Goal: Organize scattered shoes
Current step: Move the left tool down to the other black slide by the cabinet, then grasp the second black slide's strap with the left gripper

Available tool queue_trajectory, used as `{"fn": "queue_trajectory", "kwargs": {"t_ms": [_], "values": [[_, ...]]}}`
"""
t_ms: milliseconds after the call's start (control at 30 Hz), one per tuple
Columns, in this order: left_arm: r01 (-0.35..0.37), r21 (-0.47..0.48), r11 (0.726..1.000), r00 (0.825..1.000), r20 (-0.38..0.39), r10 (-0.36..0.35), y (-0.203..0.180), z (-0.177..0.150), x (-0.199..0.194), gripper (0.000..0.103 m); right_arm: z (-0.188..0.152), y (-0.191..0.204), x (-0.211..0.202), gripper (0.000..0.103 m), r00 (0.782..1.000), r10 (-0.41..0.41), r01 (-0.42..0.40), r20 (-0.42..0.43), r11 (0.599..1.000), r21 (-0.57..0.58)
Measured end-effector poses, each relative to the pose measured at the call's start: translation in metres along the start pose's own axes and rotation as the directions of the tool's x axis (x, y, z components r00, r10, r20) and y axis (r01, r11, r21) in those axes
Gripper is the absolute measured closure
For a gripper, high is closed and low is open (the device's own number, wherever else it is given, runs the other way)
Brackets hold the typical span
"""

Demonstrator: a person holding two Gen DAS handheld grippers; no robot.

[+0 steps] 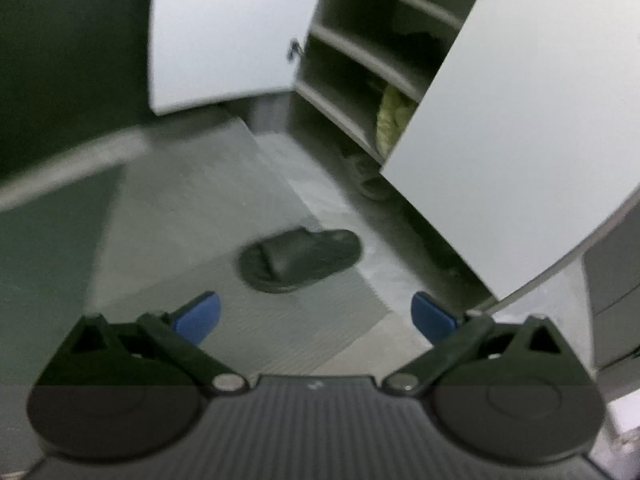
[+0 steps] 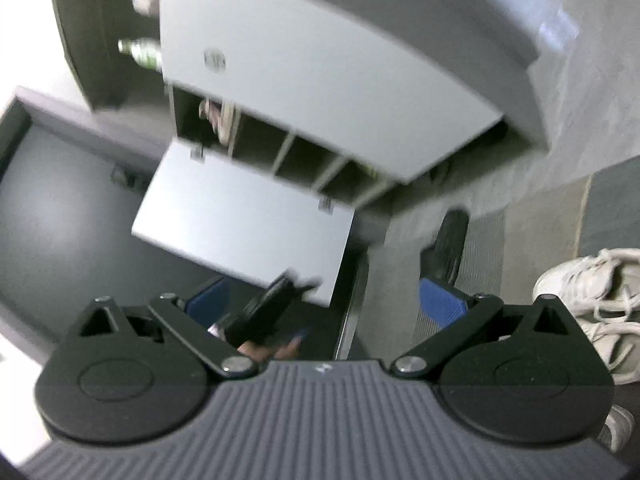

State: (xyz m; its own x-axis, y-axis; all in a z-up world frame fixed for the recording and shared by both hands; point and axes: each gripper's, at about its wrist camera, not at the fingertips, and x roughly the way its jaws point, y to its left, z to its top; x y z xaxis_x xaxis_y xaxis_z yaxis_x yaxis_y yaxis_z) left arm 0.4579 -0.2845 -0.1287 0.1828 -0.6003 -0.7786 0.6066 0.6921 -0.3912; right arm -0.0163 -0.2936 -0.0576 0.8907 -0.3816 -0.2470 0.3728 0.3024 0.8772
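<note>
We see a dark slide sandal [image 1: 299, 260] lying flat on the ribbed grey mat [image 1: 224, 216], its long axis running left to right across the left wrist view and tilted a little up to the right. The strap sits over its left half, so the toe seems to point left, though blur makes this uncertain. It lies on the floor in front of the open shoe cabinet [image 1: 360, 76], apart from the shelves.

Our left gripper [image 1: 316, 316] hangs above the mat with its blue pads [image 1: 198, 316] spread wide; it holds nothing, and the sandal lies just beyond the gap, untouched.

Our right gripper [image 2: 326, 300] is also wide open and empty. In its view the same sandal [image 2: 450, 244] stands nearly vertical in the frame, just beyond the right pad [image 2: 442, 300]. A white sneaker [image 2: 588, 280] lies at the right edge, near the mat. The cabinet's doors [image 2: 244, 216] stand open.
</note>
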Motion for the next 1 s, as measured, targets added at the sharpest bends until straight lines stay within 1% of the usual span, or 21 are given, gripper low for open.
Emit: {"fn": "queue_trajectory", "kwargs": {"t_ms": [67,133,200,233,333,400,433,467,500,533,600,667,767,833,867,900,933,967,1000], "values": [[0.048,-0.054,0.997,0.998,-0.030,-0.050,0.021,0.000,0.057,0.000,0.003,-0.009,0.014,0.000,1.000,-0.026,0.027,0.014,0.997,-0.068],[0.086,-0.112,0.990,0.994,-0.053,-0.093,0.043,0.000,0.114,0.000,0.010,-0.033,0.043,0.000,0.995,-0.103,0.104,0.015,0.983,-0.150],[0.087,-0.163,0.983,0.993,-0.060,-0.098,0.061,0.004,0.164,0.000,0.017,-0.062,0.072,0.000,0.989,-0.144,0.138,-0.024,0.973,-0.183],[0.087,-0.189,0.978,0.993,-0.063,-0.101,0.070,0.006,0.189,0.000,0.019,-0.068,0.079,0.000,0.986,-0.163,0.154,-0.032,0.971,-0.183],[0.077,-0.230,0.970,0.994,-0.060,-0.093,0.085,0.010,0.231,0.000,0.027,-0.095,0.105,0.000,0.974,-0.224,0.215,-0.035,0.962,-0.167],[0.042,-0.247,0.968,0.997,-0.057,-0.058,0.094,0.018,0.271,0.000,0.026,-0.104,0.116,0.000,0.972,-0.229,0.218,-0.050,0.962,-0.165],[0.034,-0.246,0.969,0.997,-0.057,-0.049,0.095,0.021,0.280,0.000,0.026,-0.110,0.123,0.000,0.971,-0.230,0.217,-0.064,0.962,-0.165],[-0.008,-0.237,0.972,0.998,-0.056,-0.006,0.098,0.024,0.302,0.000,0.026,-0.115,0.131,0.000,0.970,-0.231,0.216,-0.078,0.962,-0.164],[-0.028,-0.238,0.971,0.998,-0.060,0.015,0.100,0.028,0.313,0.000,0.025,-0.120,0.139,0.000,0.969,-0.227,0.209,-0.100,0.964,-0.162],[-0.035,-0.246,0.969,0.998,-0.062,0.020,0.103,0.029,0.322,0.000,0.024,-0.123,0.146,0.000,0.968,-0.223,0.203,-0.116,0.966,-0.160],[-0.018,-0.272,0.962,0.998,-0.057,0.002,0.106,0.034,0.335,0.000,0.022,-0.129,0.160,0.000,0.966,-0.214,0.191,-0.147,0.969,-0.156],[-0.009,-0.258,0.966,0.998,-0.066,-0.008,0.105,0.036,0.348,0.000,0.021,-0.128,0.164,0.000,0.965,-0.215,0.191,-0.152,0.969,-0.159],[-0.036,-0.220,0.975,0.997,-0.076,0.020,0.100,0.038,0.359,0.000,0.019,-0.133,0.174,0.000,0.955,-0.243,0.215,-0.170,0.962,-0.168],[-0.046,-0.222,0.974,0.995,-0.092,0.027,0.097,0.035,0.374,0.000,0.020,-0.135,0.179,0.000,0.950,-0.262,0.232,-0.171,0.957,-0.174],[-0.051,-0.230,0.972,0.993,-0.112,0.026,0.096,0.034,0.382,0.000,0.020,-0.135,0.178,0.000,0.950,-0.263,0.234,-0.171,0.957,-0.171],[-0.063,-0.230,0.971,0.992,-0.120,0.036,0.094,0.033,0.386,0.000,0.019,-0.135,0.178,0.000,0.949,-0.263,0.235,-0.172,0.957,-0.168],[-0.075,-0.229,0.971,0.991,-0.128,0.047,0.092,0.033,0.390,0.003,0.018,-0.136,0.178,0.000,0.949,-0.264,0.236,-0.172,0.957,-0.166],[-0.118,-0.203,0.972,0.989,-0.114,0.097,0.089,0.032,0.391,0.009,0.018,-0.136,0.178,0.000,0.949,-0.265,0.238,-0.173,0.958,-0.163],[-0.155,-0.178,0.972,0.985,-0.104,0.138,0.085,0.031,0.391,0.012,0.017,-0.136,0.178,0.000,0.948,-0.266,0.239,-0.173,0.958,-0.160]]}}
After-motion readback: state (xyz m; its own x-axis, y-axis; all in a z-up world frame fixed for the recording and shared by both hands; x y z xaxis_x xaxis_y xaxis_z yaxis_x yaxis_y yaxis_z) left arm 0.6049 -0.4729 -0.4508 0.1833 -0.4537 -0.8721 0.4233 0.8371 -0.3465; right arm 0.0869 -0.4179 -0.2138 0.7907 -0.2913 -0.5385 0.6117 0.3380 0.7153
